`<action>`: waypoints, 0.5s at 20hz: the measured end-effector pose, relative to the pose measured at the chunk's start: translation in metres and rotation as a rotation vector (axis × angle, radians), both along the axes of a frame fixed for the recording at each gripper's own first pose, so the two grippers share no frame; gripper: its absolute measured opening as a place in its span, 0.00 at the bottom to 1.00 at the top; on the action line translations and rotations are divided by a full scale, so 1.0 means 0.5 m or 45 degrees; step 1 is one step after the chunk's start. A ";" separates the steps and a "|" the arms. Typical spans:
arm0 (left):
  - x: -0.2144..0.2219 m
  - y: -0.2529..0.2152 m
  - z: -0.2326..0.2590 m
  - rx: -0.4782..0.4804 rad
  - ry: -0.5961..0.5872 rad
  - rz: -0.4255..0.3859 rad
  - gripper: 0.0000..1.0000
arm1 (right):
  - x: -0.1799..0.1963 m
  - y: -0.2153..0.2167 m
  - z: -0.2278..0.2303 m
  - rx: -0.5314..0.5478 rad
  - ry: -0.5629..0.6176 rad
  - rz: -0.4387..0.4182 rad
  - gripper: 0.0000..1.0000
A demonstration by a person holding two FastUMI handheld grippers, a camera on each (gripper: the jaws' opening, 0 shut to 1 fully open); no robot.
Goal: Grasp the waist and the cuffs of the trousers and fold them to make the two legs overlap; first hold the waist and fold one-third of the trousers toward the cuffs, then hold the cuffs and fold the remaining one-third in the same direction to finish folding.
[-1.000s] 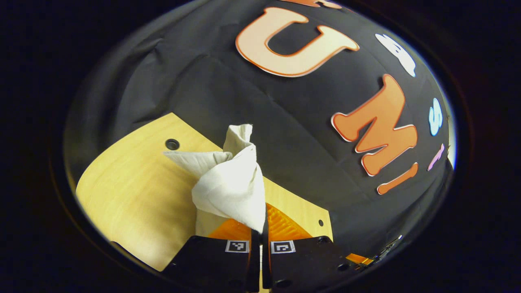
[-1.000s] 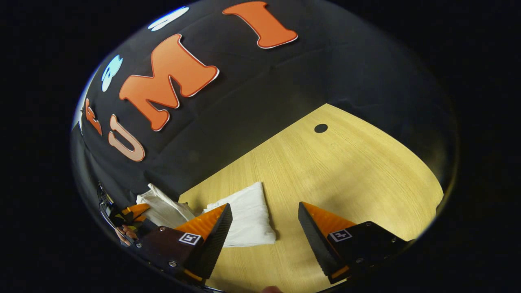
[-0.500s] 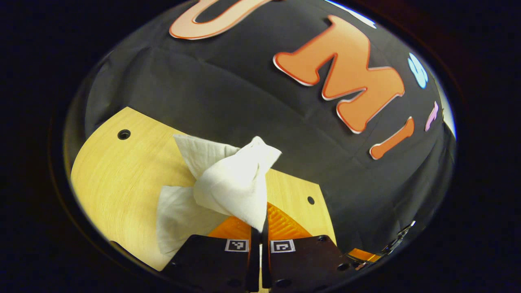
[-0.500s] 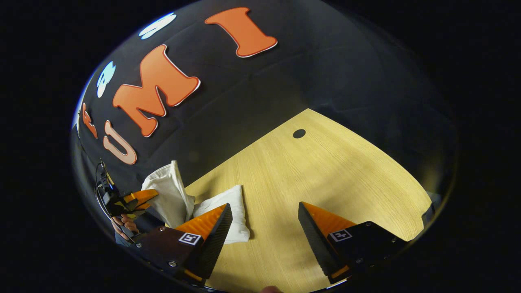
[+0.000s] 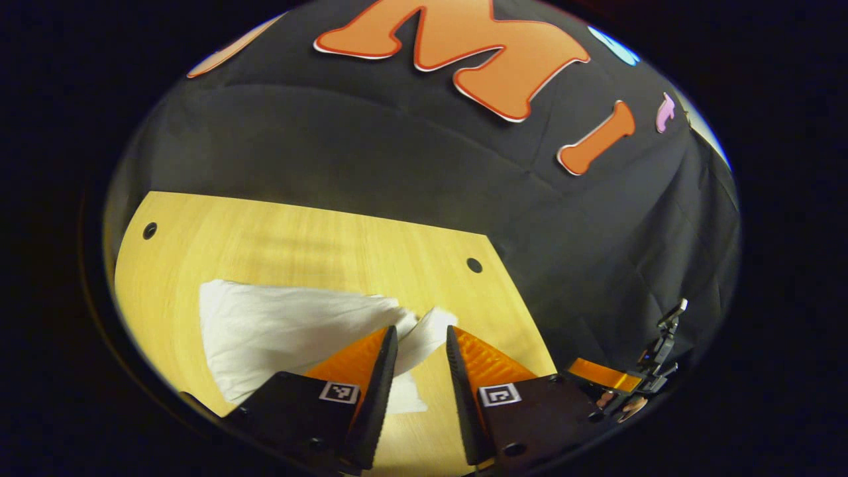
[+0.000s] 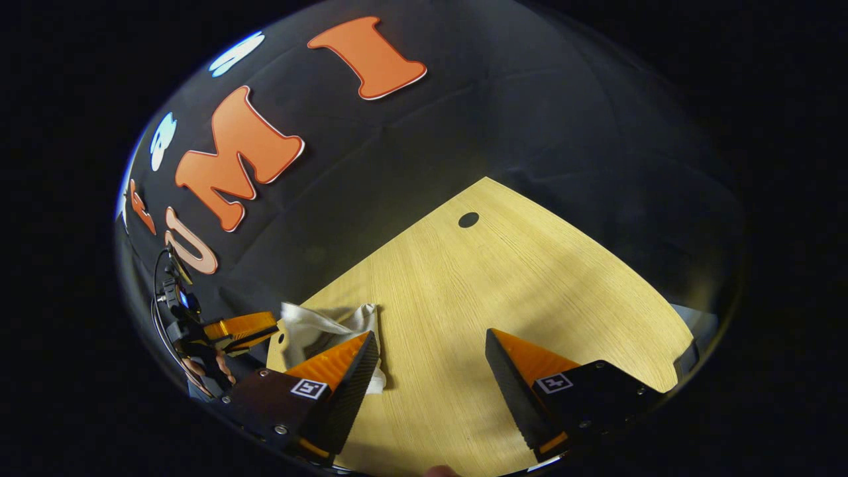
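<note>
White cloth sat nearest to me in the left gripper view: the trousers (image 5: 278, 331), a crumpled pale bundle lying on the wooden table (image 5: 298, 238). My left gripper (image 5: 417, 341) had its fingers parted by a narrow gap, and a twisted end of the fabric reached into that gap from the left. I could not tell whether either finger pressed on it; the jaws were plainly not closed down on the cloth. The bulk of the garment spread away to the left of that finger, flat against the tabletop.

My right gripper (image 6: 430, 344) was spread wide, nothing between its fingers but bare wood. Just behind its left finger (image 6: 341, 377) in the right gripper view lay the trousers (image 6: 318, 324), a rumpled corner touching the table near its edge. Beyond that, at the far left of that view, my other gripper (image 6: 242, 328) showed with the hand (image 6: 205, 371) that held it, close beside the cloth.

Farther off, the table ran on toward the booth wall. Small round holes marked it: two toward the far edge in the left gripper view (image 5: 474, 265) and one in the right gripper view (image 6: 468, 219). Behind the table hung the black cloth wall (image 5: 331, 146).
</note>
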State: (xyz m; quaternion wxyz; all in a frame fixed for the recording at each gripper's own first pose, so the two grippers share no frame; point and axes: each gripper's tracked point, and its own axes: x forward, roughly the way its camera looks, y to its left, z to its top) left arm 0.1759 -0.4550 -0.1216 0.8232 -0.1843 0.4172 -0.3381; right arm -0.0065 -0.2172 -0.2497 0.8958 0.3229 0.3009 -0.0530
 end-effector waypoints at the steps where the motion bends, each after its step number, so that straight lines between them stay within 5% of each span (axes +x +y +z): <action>1: -0.008 0.002 0.011 0.006 -0.027 -0.021 0.56 | 0.003 0.003 0.003 -0.005 -0.010 0.009 0.98; 2: -0.013 0.009 0.019 0.021 -0.057 -0.030 0.58 | 0.007 0.003 0.008 -0.024 -0.019 0.014 0.98; 3: -0.018 0.020 0.030 0.044 -0.092 -0.035 0.80 | 0.015 0.005 0.019 -0.056 -0.041 0.020 0.98; 5: -0.024 0.037 0.058 0.084 -0.175 -0.028 0.77 | 0.021 0.006 0.043 -0.141 -0.086 0.042 0.98; 7: -0.022 0.059 0.088 0.138 -0.277 -0.002 0.97 | 0.030 0.018 0.078 -0.230 -0.142 0.075 0.98; 10: -0.014 0.102 0.143 0.233 -0.456 0.071 0.99 | 0.036 0.042 0.128 -0.369 -0.218 0.136 0.98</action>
